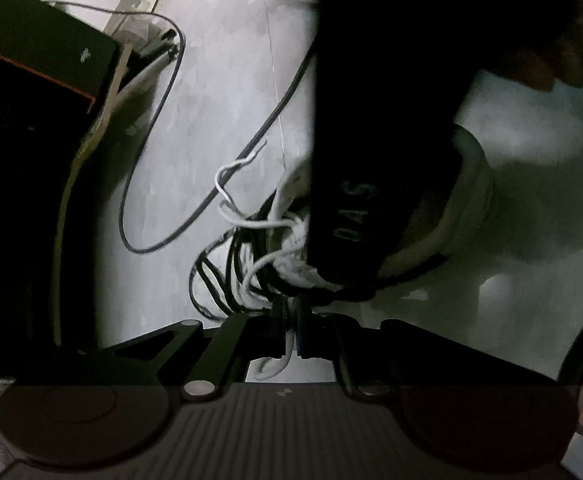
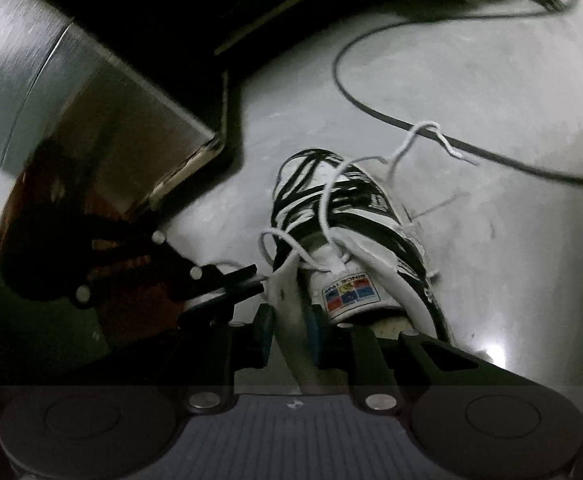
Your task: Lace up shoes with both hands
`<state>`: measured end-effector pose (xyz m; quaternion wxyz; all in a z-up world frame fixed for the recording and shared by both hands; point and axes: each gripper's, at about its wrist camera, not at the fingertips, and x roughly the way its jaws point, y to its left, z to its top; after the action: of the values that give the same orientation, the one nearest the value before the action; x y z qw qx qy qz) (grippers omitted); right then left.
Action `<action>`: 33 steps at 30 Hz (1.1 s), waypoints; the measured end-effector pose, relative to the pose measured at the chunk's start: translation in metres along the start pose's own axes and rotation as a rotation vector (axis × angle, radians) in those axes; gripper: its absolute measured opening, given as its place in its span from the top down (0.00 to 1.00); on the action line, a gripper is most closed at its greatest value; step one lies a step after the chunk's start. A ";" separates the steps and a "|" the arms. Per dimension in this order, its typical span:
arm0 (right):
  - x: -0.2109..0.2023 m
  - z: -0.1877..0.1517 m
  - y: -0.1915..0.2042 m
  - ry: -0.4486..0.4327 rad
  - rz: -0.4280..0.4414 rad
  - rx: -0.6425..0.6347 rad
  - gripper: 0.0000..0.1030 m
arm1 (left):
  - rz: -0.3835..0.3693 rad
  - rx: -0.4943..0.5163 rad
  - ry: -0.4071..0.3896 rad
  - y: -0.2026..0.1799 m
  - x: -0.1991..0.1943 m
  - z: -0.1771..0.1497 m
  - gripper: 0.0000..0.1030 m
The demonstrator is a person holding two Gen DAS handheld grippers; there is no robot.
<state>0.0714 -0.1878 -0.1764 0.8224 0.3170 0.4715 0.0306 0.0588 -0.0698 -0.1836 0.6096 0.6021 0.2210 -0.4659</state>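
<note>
In the right wrist view, the left tool [image 2: 257, 280] came in from nine o'clock, its thin fingers nearly together on a strand of the white lace [image 2: 325, 204] just beside the shoe's collar. At the centre stood the shoe [image 2: 355, 216], a black-and-white sneaker on the pale floor [image 2: 491, 260], its long axis running from six o'clock at the heel to twelve o'clock at the toe, its tongue label [image 2: 349, 294] facing the camera. The right tool [image 2: 289, 332], at six o'clock, had its blue pads closed on the white flap of the upper beside the tongue. To the right, toward one o'clock, the lace's free end [image 2: 457, 154] curled over a dark cable [image 2: 491, 152]. The lace looked light, limp and likely to slip, so I judged it best pinched near its stiff tip; the upper was soft and would fold if pulled hard.
</note>
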 end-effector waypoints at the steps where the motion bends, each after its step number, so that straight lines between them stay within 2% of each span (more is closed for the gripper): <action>1: 0.000 -0.001 -0.004 -0.001 0.012 0.040 0.79 | 0.004 0.005 -0.004 0.000 -0.001 0.001 0.95; 4: 0.000 -0.002 -0.016 -0.005 0.043 0.132 0.78 | 0.006 0.024 -0.004 -0.003 0.000 0.002 0.94; 7: 0.000 -0.002 -0.018 -0.005 0.043 0.144 0.78 | -0.007 0.019 -0.005 -0.002 -0.001 0.000 0.95; 11: 0.001 -0.001 -0.017 0.000 0.043 0.129 0.78 | -0.033 -0.094 -0.022 0.011 -0.009 -0.006 0.95; 18: 0.001 0.000 -0.023 0.005 0.070 0.172 0.77 | -0.012 -0.232 -0.107 0.027 -0.044 -0.015 0.95; 20: -0.002 0.001 -0.026 -0.010 0.101 0.212 0.75 | -0.006 -0.271 -0.132 0.031 -0.054 -0.017 0.95; 23: -0.011 0.004 -0.035 -0.079 0.173 0.315 0.74 | 0.003 -0.330 -0.169 0.038 -0.069 -0.020 0.95; 26: -0.019 0.008 -0.044 -0.135 0.284 0.440 0.74 | 0.013 -0.387 -0.205 0.044 -0.084 -0.024 0.95; 33: -0.013 -0.001 -0.053 -0.108 0.471 0.690 0.74 | 0.062 -0.443 -0.259 0.048 -0.105 -0.022 0.94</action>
<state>0.0504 -0.2344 -0.1963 0.6623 0.6738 0.3250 0.0413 0.0561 -0.0257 -0.0752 0.7638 0.3957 0.2190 -0.4605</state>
